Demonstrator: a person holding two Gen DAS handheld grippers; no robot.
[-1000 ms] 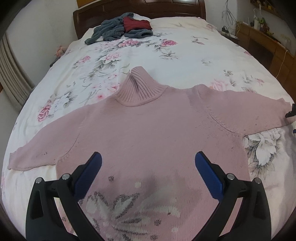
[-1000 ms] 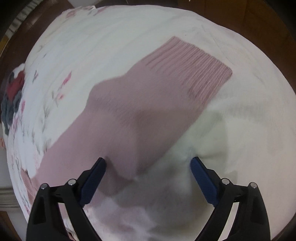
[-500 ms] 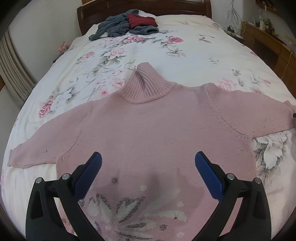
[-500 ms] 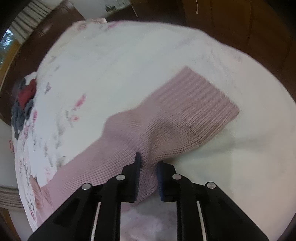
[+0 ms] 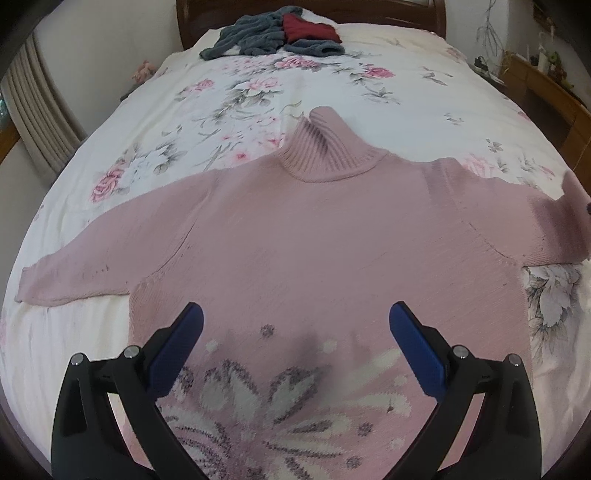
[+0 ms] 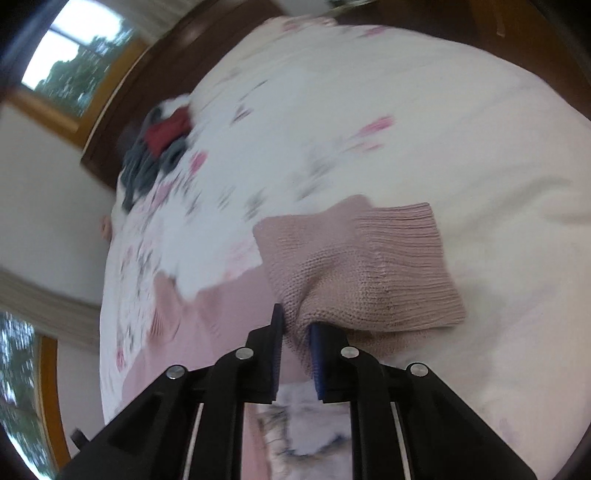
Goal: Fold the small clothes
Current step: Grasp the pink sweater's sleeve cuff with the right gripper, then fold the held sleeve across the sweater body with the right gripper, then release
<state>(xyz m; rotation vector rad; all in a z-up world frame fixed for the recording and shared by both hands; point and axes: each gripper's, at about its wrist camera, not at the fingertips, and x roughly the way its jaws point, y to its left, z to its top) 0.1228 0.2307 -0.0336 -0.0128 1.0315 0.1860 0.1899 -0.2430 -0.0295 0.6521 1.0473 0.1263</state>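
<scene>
One pink sweater (image 5: pixel 314 236), spread flat and face up across the near half of a bed (image 5: pixel 424 92); turtleneck collar (image 5: pixel 328 151) pointing toward the headboard (image 5: pixel 310 11), white and grey flower pattern knitted across the lower front. Two sleeves: left sleeve (image 5: pixel 103 254) stretched flat to the side, right sleeve (image 6: pixel 354 269) raised off the cover near its ribbed cuff (image 6: pixel 413 258) and bent over.

Two grippers. Left gripper (image 5: pixel 295 325), above the lower front of the sweater: two blue-padded fingers (image 5: pixel 177 343) spread wide apart, nothing between them. Right gripper (image 6: pixel 297 325): jaws drawn nearly together, a bunched fold of the right sleeve pinched in the narrow gap; cuff hanging free just beyond the tips. Right-wrist view blurred away from the sleeve.

One bedspread (image 5: pixel 236 96), white with pink and grey flowers, under the sweater. One heap of other clothes (image 5: pixel 273 35) at the far end, near the headboard, well apart from the sweater: grey pieces with one dark red piece (image 5: pixel 310 29) on top. One curtain (image 5: pixel 40 125) left of the bed; wooden furniture (image 5: pixel 546 88) on the right.
</scene>
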